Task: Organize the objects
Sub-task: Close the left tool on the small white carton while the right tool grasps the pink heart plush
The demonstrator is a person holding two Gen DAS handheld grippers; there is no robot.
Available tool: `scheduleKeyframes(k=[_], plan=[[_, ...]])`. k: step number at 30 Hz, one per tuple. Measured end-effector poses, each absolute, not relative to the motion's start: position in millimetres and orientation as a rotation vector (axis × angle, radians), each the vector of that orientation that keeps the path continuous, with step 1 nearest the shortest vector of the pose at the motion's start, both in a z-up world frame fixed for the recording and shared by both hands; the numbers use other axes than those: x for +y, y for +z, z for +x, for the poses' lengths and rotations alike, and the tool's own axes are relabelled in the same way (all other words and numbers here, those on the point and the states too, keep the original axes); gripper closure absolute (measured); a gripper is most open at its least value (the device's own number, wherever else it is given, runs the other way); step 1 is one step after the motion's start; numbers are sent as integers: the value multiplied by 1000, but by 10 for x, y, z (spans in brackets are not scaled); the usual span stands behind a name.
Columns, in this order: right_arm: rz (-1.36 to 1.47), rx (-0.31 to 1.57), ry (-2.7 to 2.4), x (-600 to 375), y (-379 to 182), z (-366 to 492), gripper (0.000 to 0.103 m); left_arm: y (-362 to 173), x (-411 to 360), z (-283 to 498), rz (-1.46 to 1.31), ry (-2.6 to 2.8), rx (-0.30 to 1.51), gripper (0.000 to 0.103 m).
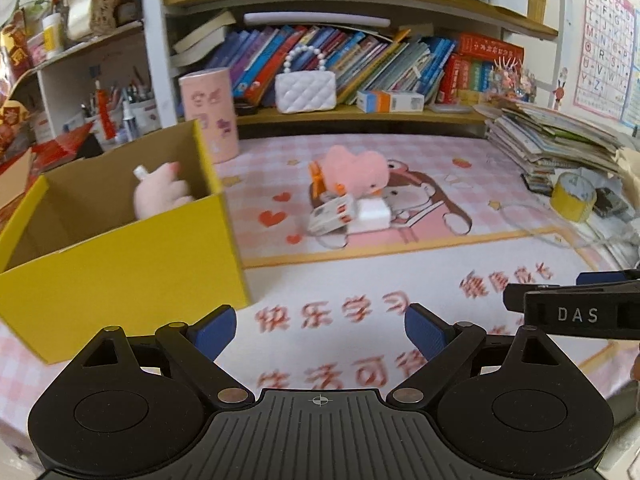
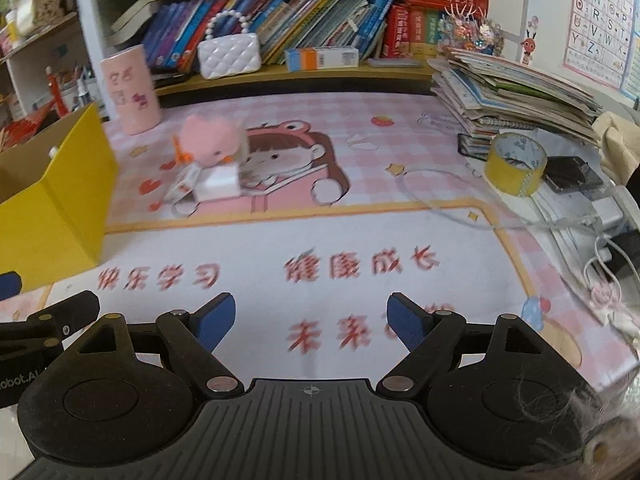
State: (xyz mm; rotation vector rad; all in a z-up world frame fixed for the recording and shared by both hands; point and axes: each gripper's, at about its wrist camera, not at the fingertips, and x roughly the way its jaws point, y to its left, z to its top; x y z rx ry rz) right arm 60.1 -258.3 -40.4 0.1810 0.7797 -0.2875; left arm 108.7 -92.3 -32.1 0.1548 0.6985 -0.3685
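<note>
Two grippers, left gripper [image 1: 318, 330] and right gripper [image 2: 310, 320], both wide open and empty above the table [image 2: 256, 248]; pink plush [image 1: 354, 170], white box [image 1: 372, 212] and small carton [image 1: 332, 214] clustered mid-mat, awaiting pickup into yellow box [image 1: 120, 264]; approach step, reach forward next.

Before me lies a pink checked desk mat [image 2: 360, 240] with a cartoon girl. At the far edge a wooden bookshelf [image 1: 360, 114] holds leaning books; an alphabet poster [image 1: 604, 48] hangs on the right wall.
</note>
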Motion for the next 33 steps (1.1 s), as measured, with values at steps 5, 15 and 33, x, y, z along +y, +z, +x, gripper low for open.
scheduleKeyframes(k=[5,15,33], plan=[[204,753,-274,-2885,-379,861,21,-368,-1279,1259,195,-359,675,20],[213,715,-156,-3236,-315,1527,22,-540,-1703,1933,157,-248,704,27],[179,675,94,-3227,-210,2373,22,-739,-1858,2513,96,-163,744,63]])
